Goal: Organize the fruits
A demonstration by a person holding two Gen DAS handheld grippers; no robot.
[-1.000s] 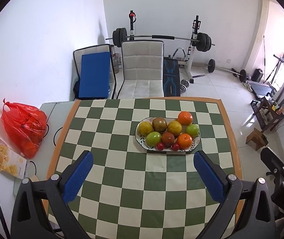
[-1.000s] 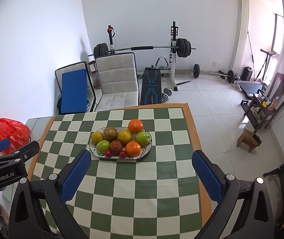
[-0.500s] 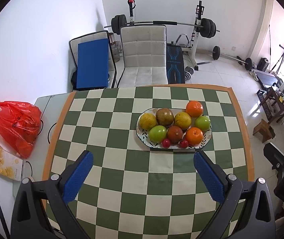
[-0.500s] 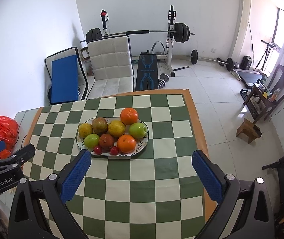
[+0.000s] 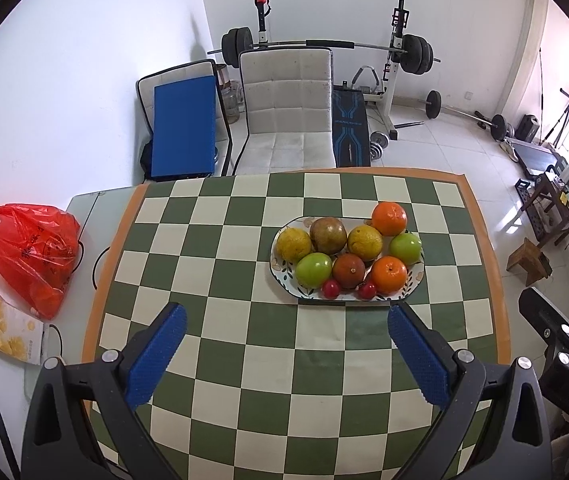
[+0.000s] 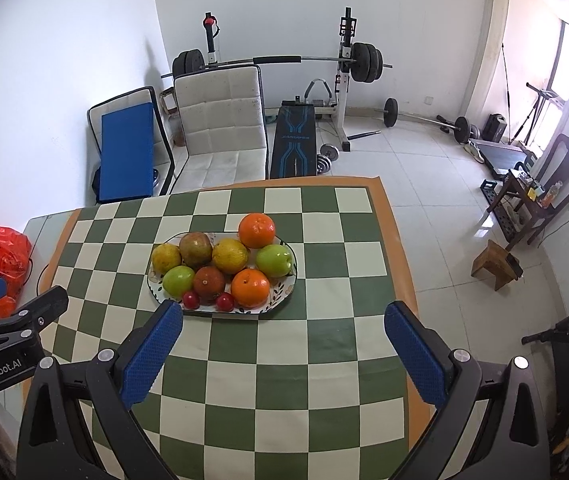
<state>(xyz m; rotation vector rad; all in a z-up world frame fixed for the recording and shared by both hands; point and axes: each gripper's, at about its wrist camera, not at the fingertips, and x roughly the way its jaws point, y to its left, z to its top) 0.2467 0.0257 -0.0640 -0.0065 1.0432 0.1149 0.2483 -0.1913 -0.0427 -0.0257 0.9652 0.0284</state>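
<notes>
An oval patterned plate sits on the checkered tabletop, ahead of the left gripper and just beyond its fingertips, slightly toward its right finger. Seen from the right gripper, the plate lies ahead and toward its left finger, whose tip is just beside the plate's near rim.

Fruits on the plate, touching one another:
- Far row: yellow citrus, brownish round fruit, second yellow citrus, orange at the far right rim.
- Near row: green apple, dark red-brown fruit, orange, green apple.
- Near rim: two small red fruits.

All fruits look whole.
</notes>
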